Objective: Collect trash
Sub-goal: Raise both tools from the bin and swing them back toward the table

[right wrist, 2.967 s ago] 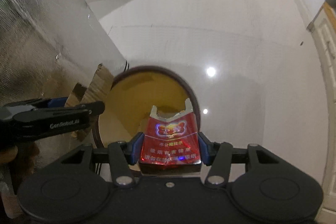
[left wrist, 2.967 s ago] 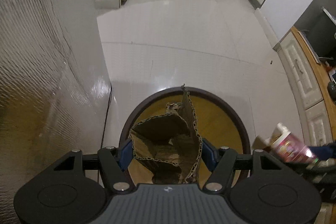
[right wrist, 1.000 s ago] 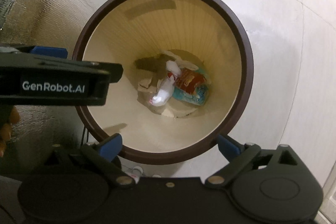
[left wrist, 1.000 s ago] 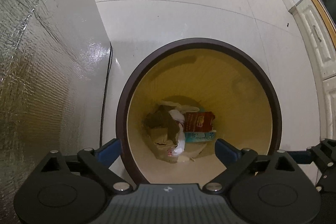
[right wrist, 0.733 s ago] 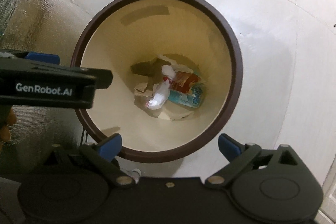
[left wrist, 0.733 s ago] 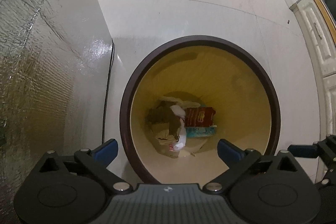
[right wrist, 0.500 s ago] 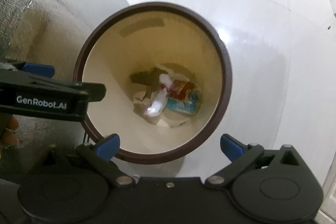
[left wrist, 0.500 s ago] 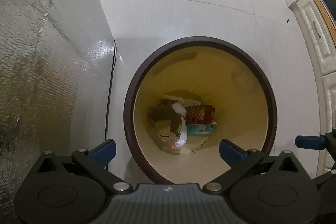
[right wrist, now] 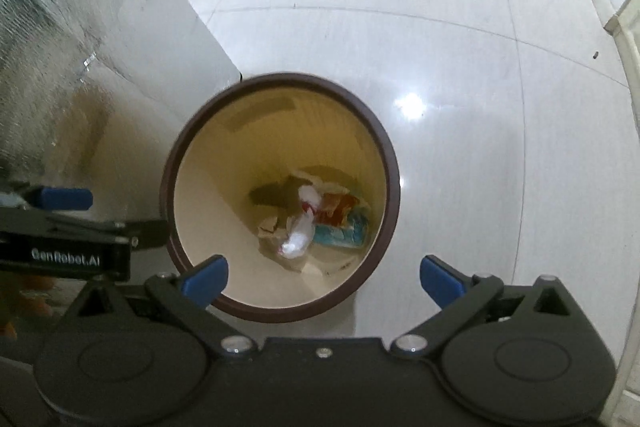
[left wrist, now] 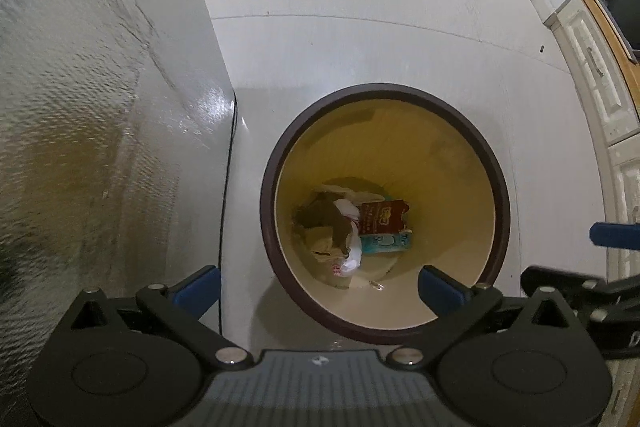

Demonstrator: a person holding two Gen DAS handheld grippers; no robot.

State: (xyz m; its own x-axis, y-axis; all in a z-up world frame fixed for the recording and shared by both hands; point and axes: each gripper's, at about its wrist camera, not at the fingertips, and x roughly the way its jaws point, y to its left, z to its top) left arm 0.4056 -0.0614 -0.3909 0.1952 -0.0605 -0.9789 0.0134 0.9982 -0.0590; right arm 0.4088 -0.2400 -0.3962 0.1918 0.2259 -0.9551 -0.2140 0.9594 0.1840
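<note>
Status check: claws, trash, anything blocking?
Left claw open, empty. Right claw open, empty. Torn cardboard and red packet inside round brown-rimmed bin. Nothing blocking.

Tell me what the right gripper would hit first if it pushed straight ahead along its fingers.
Nothing before the bin: the open right gripper points into the bin's mouth. It would probably meet the near inner wall or the trash pile at the bottom; depth is unclear.

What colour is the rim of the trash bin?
Dark brown rim; the inside is cream. Clearest in the left wrist view.
</note>
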